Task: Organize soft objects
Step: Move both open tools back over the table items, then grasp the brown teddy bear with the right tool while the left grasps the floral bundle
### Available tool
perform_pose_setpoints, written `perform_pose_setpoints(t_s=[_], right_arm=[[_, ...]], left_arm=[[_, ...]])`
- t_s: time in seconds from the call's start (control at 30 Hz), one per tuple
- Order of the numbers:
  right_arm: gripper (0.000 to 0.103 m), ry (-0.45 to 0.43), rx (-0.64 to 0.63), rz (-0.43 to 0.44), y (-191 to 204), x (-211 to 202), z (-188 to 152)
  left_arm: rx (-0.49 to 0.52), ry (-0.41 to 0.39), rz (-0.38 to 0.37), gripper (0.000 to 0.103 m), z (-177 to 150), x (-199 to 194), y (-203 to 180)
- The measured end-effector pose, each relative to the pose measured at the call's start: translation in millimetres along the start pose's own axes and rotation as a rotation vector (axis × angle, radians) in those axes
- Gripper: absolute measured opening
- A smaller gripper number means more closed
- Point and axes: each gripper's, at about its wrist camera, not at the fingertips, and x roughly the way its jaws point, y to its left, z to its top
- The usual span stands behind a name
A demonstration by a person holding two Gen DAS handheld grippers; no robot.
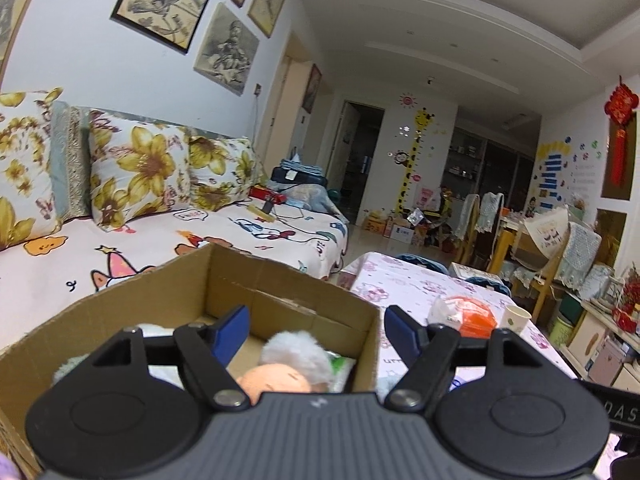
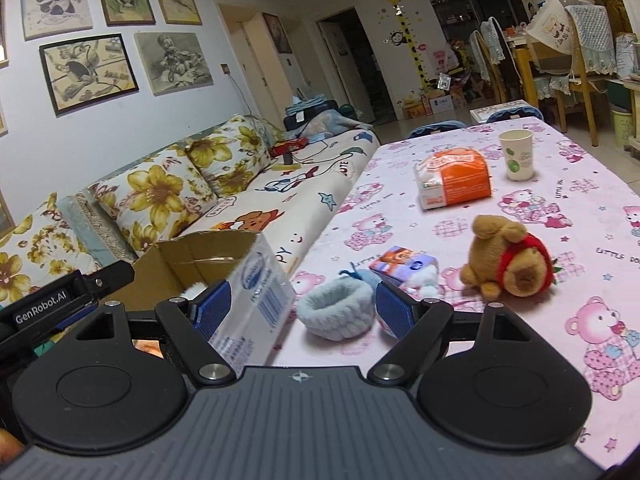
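Note:
A cardboard box point(image 1: 280, 300) stands at the table's left edge; it also shows in the right wrist view point(image 2: 208, 256). Inside it lie a plush with an orange body and grey fluffy top point(image 1: 292, 360) and other soft items, partly hidden. My left gripper point(image 1: 316, 332) is open and empty above the box. My right gripper point(image 2: 298, 308) is open and empty just before a light blue fluffy band point(image 2: 334, 312). A brown plush bear with a red hood point(image 2: 508, 260) and a small pack with a white plush piece point(image 2: 408, 268) lie beyond on the table.
The table has a pink bear-print cloth point(image 2: 580, 220). An orange tissue pack point(image 2: 456, 178) and a paper cup point(image 2: 517, 154) stand further back. A sofa with floral cushions point(image 2: 168, 188) is to the left. Chairs and a dining table point(image 2: 560, 52) are at the far right.

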Motion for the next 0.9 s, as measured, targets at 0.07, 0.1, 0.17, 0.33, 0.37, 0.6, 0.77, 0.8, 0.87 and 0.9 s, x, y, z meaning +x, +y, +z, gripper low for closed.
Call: perform_pose_setpoints(t_s=[0.07, 0.1, 0.17, 0.33, 0.37, 0.6, 0.77, 0.8, 0.87, 0.9], right_arm=[[0.1, -0.002, 0.005, -0.006, -2, -2, -1], [0.1, -0.003, 0.008, -0.009, -3, -2, -2], [0.1, -0.006, 0.013, -0.015, -5, -2, -2], [0.1, -0.016, 0.025, -0.034, -11, -2, -1], [0.1, -0.018, 0.025, -0.039, -12, -2, -1], [0.1, -0.023, 0.037, -0.08, -25, -1, -6], [0.1, -0.027, 0.055, -0.107, -34, -1, -6], [0.1, -0.029, 0.059, -0.113, -36, -1, -6], [0.1, -0.03, 0.066, -0.123, -40, -1, -6], [0.1, -0.03, 0.069, -0.129, -42, 0, -5]], left_arm=[[0.01, 0.003, -0.01, 0.075, -2, 1, -5], [0.017, 0.005, -0.014, 0.075, -2, 2, -6], [0.032, 0.007, -0.023, 0.075, -4, 2, -11], [0.069, 0.01, -0.035, 0.076, -8, 5, -23], [0.072, 0.012, -0.039, 0.076, -9, 6, -25], [0.11, 0.021, -0.069, 0.076, -16, 7, -43], [0.158, 0.023, -0.095, 0.078, -22, 7, -60], [0.165, 0.026, -0.1, 0.078, -23, 8, -62], [0.179, 0.032, -0.108, 0.078, -26, 8, -66], [0.186, 0.034, -0.112, 0.078, -27, 9, -69]])
